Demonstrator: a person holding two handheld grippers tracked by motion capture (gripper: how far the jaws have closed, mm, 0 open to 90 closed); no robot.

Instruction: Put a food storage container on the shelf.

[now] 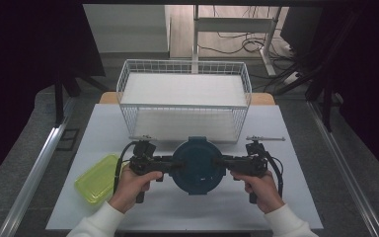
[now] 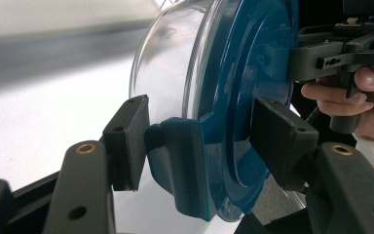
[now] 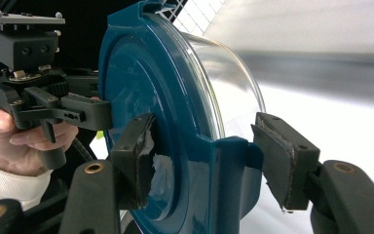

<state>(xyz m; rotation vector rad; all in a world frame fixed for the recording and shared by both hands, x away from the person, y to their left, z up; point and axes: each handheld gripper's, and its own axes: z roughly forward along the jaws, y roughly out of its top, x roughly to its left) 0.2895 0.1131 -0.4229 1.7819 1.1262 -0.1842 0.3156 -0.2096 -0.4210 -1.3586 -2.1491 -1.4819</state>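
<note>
Up front, the white wire basket (image 1: 184, 98) stands behind the round container with the blue lid (image 1: 197, 165). Left gripper (image 1: 170, 165) and right gripper (image 1: 223, 164) each clamp a lid latch. Left of the container lies a yellow-green lid (image 1: 96, 178).

The high view is evenly lit over the white table (image 1: 286, 128), with dark, murky left and right edges. In both gripper views the far table is smeared with blur; a sheen glints on the lid (image 3: 141, 83).
</note>
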